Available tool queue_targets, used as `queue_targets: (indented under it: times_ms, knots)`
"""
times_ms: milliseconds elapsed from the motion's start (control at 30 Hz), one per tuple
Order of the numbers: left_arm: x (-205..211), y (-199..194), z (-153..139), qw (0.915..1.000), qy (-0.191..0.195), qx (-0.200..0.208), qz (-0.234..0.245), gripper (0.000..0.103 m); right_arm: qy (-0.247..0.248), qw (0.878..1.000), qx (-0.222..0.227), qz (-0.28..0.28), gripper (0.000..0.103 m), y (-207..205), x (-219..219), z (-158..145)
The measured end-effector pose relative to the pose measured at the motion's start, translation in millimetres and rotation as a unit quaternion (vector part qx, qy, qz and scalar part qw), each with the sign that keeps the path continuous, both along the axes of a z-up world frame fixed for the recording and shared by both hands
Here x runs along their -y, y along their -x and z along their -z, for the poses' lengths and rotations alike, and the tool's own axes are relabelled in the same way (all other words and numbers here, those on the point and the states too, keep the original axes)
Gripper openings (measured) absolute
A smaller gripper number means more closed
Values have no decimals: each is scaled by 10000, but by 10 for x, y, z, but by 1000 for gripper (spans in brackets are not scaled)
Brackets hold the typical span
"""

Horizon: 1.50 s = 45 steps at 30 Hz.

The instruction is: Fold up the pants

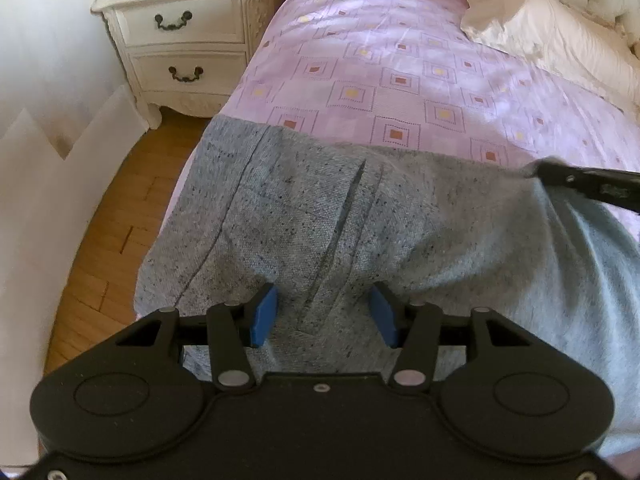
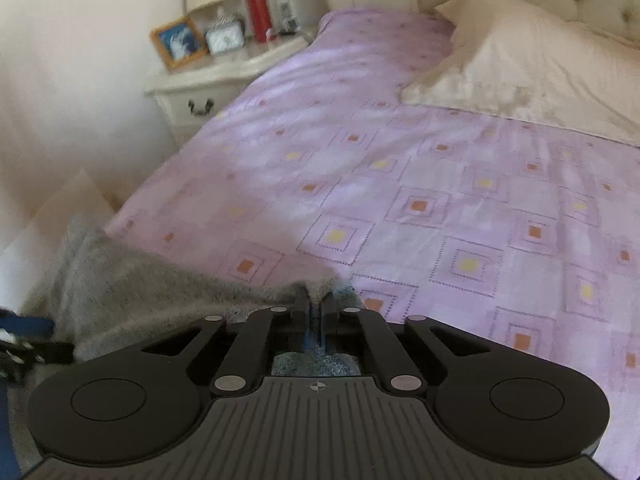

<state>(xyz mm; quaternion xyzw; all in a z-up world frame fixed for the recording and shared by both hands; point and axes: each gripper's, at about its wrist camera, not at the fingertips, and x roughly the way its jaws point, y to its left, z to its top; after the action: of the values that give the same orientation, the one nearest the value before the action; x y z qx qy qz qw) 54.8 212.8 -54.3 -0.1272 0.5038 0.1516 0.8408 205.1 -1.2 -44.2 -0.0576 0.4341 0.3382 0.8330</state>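
Grey speckled pants (image 1: 304, 216) lie across the near edge of a bed with a pink patterned sheet (image 1: 400, 64). My left gripper (image 1: 324, 312) is open just above the pants, its blue pads (image 1: 264, 314) either side of a dark crease. My right gripper (image 2: 316, 308) is shut on the far edge of the pants (image 2: 132, 280) and holds that edge pinched and slightly lifted. In the left wrist view the right gripper's fingers (image 1: 580, 180) grip the cloth at the right.
A cream nightstand (image 1: 188, 40) stands left of the bed, with a photo frame (image 2: 178, 42) and a red bottle (image 2: 259, 12) on top. A pale pillow (image 2: 520, 68) lies at the headboard. Wooden floor (image 1: 112, 224) and a white zigzag panel (image 1: 48, 184) are at the left.
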Motion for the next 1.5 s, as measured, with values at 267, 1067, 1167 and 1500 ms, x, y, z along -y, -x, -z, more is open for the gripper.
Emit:
queue_targets:
  times_ms: [267,1067,1167,1500]
  knots:
    - [66,51,-143,9992,-274,234,154,52,-119,9933,457,1057,24,335,1319,-762]
    - [1375,135,87,9754,-486,-232,2140,59,-363,7986,-297,6000,45,2033,5108,-386]
    - [1403,150,71,9758,-517,-248,2112,59,-732,7858,-472,6123,47,1970,5181,-225]
    - [1400,161,60,9759,-561,-284,2090,60,-645,7768,-366,6253,18,2092,5130,-187]
